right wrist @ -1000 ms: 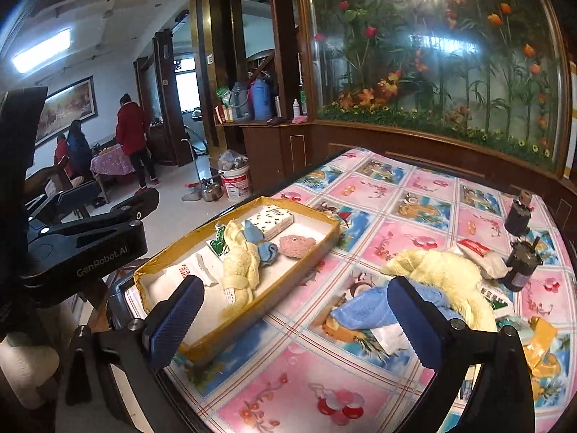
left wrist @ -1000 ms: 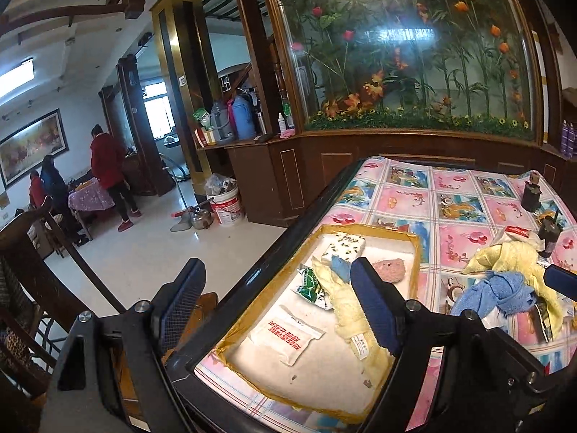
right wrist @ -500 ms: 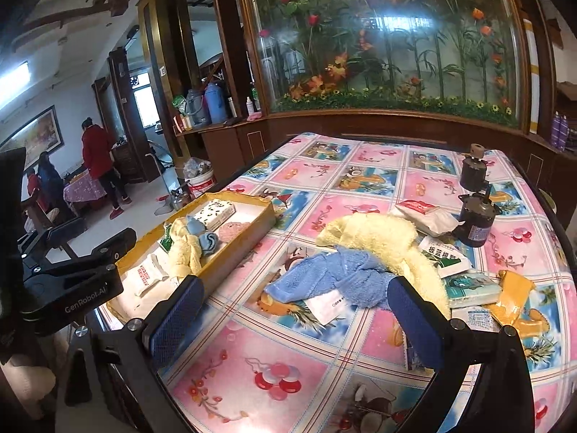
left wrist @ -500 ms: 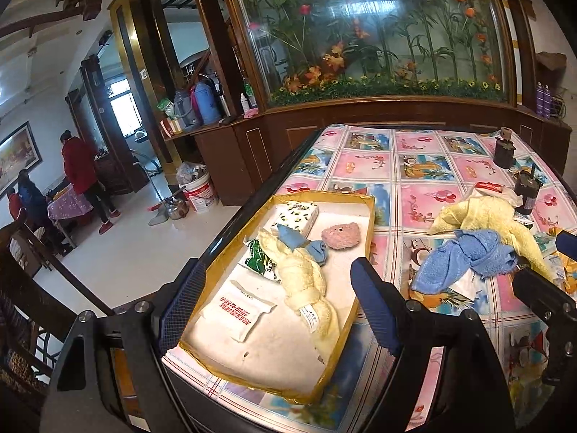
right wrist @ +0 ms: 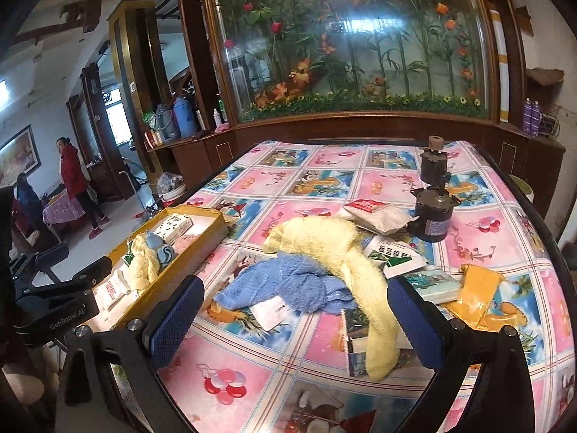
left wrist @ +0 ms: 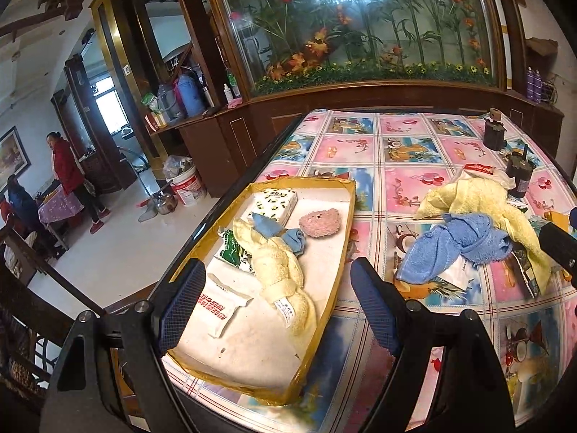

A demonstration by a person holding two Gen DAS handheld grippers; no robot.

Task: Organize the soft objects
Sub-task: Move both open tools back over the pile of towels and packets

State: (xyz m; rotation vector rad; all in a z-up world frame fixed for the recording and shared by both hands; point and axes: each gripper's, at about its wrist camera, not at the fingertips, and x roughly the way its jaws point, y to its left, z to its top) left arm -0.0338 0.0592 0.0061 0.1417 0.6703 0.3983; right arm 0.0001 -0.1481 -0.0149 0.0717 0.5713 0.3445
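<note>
Swinging right claw (right wrist: 294, 319), agape and empty, from tray (right wrist: 202, 243) toward blue towel (right wrist: 292, 283); left claw (left wrist: 277, 306) agape too, next pickup likely.

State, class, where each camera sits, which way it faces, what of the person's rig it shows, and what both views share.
Left wrist: on the left gripper, facing the yellow tray; its own open fingers and the right gripper's edge show.
Right wrist: on the right gripper, facing the blue towel and yellow towel; its own open fingers and the left gripper show.
Shared: tray, both towels, the table.
</note>
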